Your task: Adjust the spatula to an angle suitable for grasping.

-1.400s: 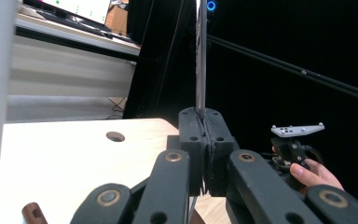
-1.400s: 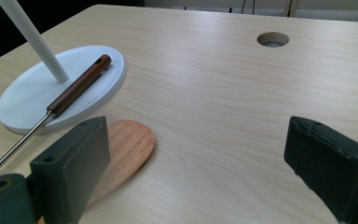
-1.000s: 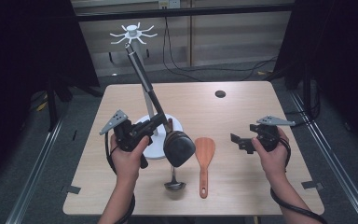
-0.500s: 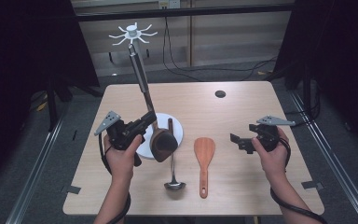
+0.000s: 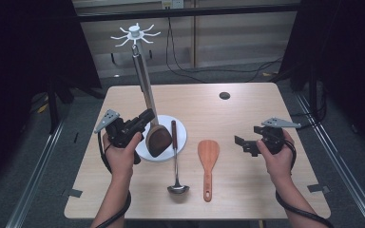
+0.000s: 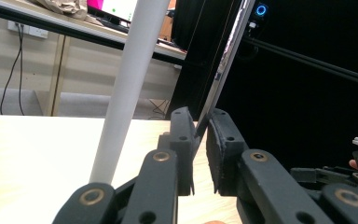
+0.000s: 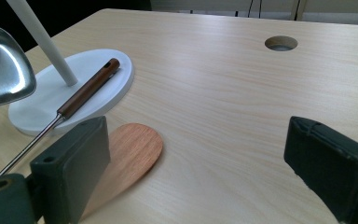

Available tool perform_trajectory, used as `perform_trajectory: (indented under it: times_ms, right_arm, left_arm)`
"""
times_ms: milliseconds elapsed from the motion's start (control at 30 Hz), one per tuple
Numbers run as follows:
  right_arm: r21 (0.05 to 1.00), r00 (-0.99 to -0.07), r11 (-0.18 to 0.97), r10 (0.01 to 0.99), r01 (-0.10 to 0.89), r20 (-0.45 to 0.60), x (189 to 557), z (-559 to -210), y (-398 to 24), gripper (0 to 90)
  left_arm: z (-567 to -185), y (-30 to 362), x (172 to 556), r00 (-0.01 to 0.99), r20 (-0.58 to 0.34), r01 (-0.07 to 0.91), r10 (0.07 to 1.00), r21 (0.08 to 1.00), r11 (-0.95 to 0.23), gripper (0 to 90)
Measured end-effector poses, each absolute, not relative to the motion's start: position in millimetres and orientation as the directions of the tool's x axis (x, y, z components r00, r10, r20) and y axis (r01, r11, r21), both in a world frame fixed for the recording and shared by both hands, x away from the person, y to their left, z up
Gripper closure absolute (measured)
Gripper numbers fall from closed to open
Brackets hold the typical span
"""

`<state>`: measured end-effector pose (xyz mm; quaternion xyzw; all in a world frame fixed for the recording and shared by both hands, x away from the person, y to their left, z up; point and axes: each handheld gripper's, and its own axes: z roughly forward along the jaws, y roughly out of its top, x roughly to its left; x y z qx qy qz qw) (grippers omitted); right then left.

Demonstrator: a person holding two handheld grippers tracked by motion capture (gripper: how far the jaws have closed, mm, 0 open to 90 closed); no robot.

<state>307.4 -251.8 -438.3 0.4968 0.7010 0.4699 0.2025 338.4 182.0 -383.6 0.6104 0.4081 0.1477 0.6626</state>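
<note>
Left tool [image 5: 148, 115] just loosening, spoon handle [image 6: 220, 70] between slack jaws; right tool [image 5: 242, 145] agape.

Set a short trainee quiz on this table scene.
1. True or false: the ladle's wooden handle rests on the stand's base.
2. Which utensil lies just right of the ladle in the high view?
3. The right gripper is: A) open and empty, B) shut on the ladle, C) shut on the stand.

Key: 1 true; 2 the spatula; 3 A.
</note>
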Motion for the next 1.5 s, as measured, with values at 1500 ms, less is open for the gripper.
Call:
perform_trajectory:
  times_ms: [1500]
  right_arm:
    - [0.865,-0.428,0.070,0.887,0.496,0.174,307,-436,-253,6.7]
  left_arm:
    - [-345,186,333,0.615,-0.238,0.114,0.752,0.970,0.214,75.6]
